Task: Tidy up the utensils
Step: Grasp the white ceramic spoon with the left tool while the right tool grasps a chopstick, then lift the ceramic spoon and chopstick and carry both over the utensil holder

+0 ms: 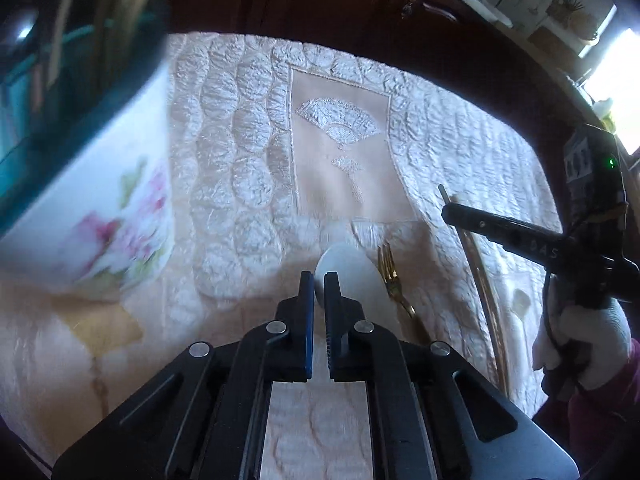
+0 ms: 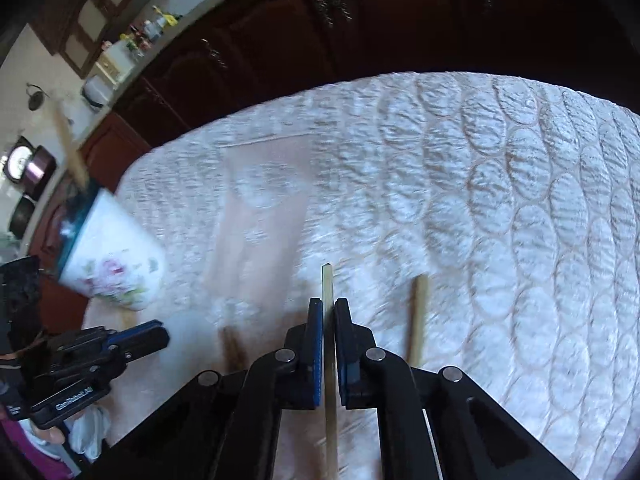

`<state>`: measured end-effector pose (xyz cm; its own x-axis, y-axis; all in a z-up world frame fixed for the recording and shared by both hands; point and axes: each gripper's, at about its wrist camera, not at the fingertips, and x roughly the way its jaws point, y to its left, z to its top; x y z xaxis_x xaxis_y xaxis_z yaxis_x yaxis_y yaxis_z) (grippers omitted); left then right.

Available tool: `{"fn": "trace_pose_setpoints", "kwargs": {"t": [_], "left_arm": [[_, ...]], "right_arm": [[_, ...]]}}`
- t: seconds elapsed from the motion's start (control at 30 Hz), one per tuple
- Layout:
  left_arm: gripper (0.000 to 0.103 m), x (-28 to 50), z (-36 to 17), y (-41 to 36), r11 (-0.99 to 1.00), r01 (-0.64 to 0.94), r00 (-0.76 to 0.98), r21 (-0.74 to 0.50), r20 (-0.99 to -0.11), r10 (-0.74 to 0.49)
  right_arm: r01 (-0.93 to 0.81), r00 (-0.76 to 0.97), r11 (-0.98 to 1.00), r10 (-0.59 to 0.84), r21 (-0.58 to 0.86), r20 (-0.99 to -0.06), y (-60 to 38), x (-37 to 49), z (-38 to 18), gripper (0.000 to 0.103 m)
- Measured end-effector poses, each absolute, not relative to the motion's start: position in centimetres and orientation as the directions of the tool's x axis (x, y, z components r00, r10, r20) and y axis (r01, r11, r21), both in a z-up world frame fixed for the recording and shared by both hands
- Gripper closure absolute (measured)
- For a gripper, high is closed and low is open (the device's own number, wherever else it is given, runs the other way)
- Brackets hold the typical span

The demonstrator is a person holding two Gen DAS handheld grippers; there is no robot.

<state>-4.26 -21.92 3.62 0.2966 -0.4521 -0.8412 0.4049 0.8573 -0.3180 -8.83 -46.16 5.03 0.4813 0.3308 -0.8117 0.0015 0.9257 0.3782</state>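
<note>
Left gripper (image 1: 319, 280): fingers closed on the white spoon (image 1: 348, 276), right of the floral pot (image 1: 100, 200).
Right gripper (image 2: 328, 306): fingers clamp a pale chopstick (image 2: 327, 284), right of the pot.
Gold fork (image 1: 392, 280): lies on the quilted cloth (image 1: 240, 160), just beside the spoon.
Second chopstick (image 2: 416, 316): lies on the cloth, farther right.

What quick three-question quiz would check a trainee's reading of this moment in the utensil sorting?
1. True or false: the right gripper is open and empty.
2. What lies on the cloth just right of the white spoon? A) a knife B) a gold fork C) a ladle
3. Which container already has sticks standing in it?

Key
1. False: it is shut on a chopstick.
2. B
3. The floral cup.
</note>
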Motion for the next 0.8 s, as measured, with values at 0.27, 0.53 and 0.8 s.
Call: {"fn": "trace_pose_setpoints", "kwargs": {"t": [0.27, 0.53, 0.8], "left_arm": [[0.1, -6.6, 2.4, -20.2, 0.855, 0.399, 0.256, -0.331, -0.855, -0.45], [0.093, -7.3, 1.3, -20.0, 0.85, 0.431, 0.223, -0.304, -0.876, -0.427], [0.075, -7.1, 0.4, -21.5, 0.837, 0.462, 0.219, -0.293, -0.877, -0.427]], "right_arm": [[-0.009, 0.421, 0.95, 0.287, 0.312, -0.86, -45.0, -10.8, 3.5, 0.098], [-0.038, 0.377, 0.967, 0.248, 0.253, -0.893, -44.6, -10.2, 3.0, 0.091], [-0.062, 0.387, 0.97, 0.241, 0.236, -0.89, -43.3, -9.7, 2.7, 0.093]]}}
